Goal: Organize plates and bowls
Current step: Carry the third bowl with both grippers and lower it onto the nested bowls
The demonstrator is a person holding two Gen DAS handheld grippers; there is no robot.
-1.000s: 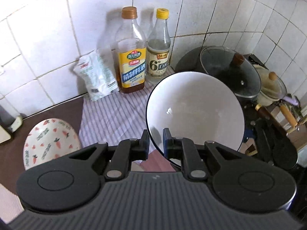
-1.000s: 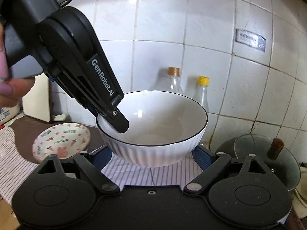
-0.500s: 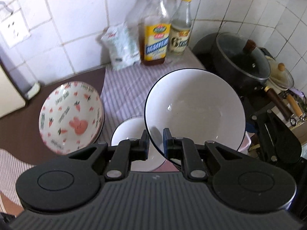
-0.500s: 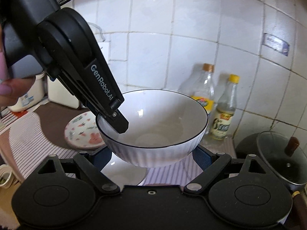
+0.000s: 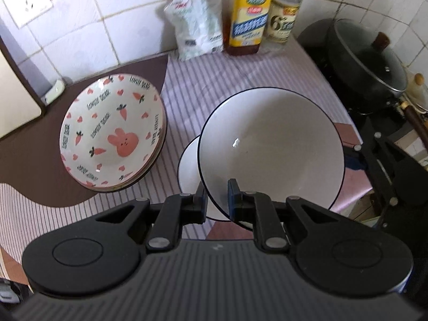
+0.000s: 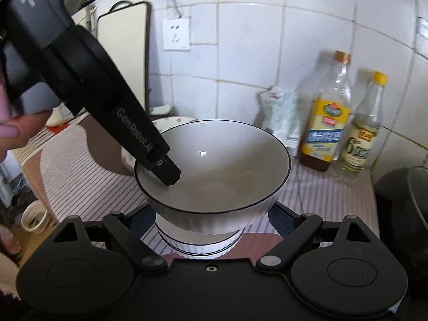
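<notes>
My left gripper (image 5: pixel 216 196) is shut on the rim of a white bowl with a thin dark rim line (image 5: pixel 272 149), holding it just above a second white bowl (image 5: pixel 188 165) on the striped cloth. In the right wrist view the held bowl (image 6: pixel 222 176) hangs over the lower bowl (image 6: pixel 200 243), with one left finger (image 6: pixel 163 168) inside its rim. My right gripper (image 6: pixel 211 222) is open, its fingers on either side of the bowls, touching neither. A stack of carrot-and-rabbit patterned bowls (image 5: pixel 112 131) sits to the left.
Two bottles (image 5: pixel 248 18) and a white packet (image 5: pixel 195 34) stand against the tiled wall. A black pot with a glass lid (image 5: pixel 369 61) is on the stove at right. A small cup (image 6: pixel 34 216) sits at the counter's left edge.
Both grippers moved left and down together with the white bowl. The held bowl is now over the second white bowl. The patterned bowls came closer into view.
</notes>
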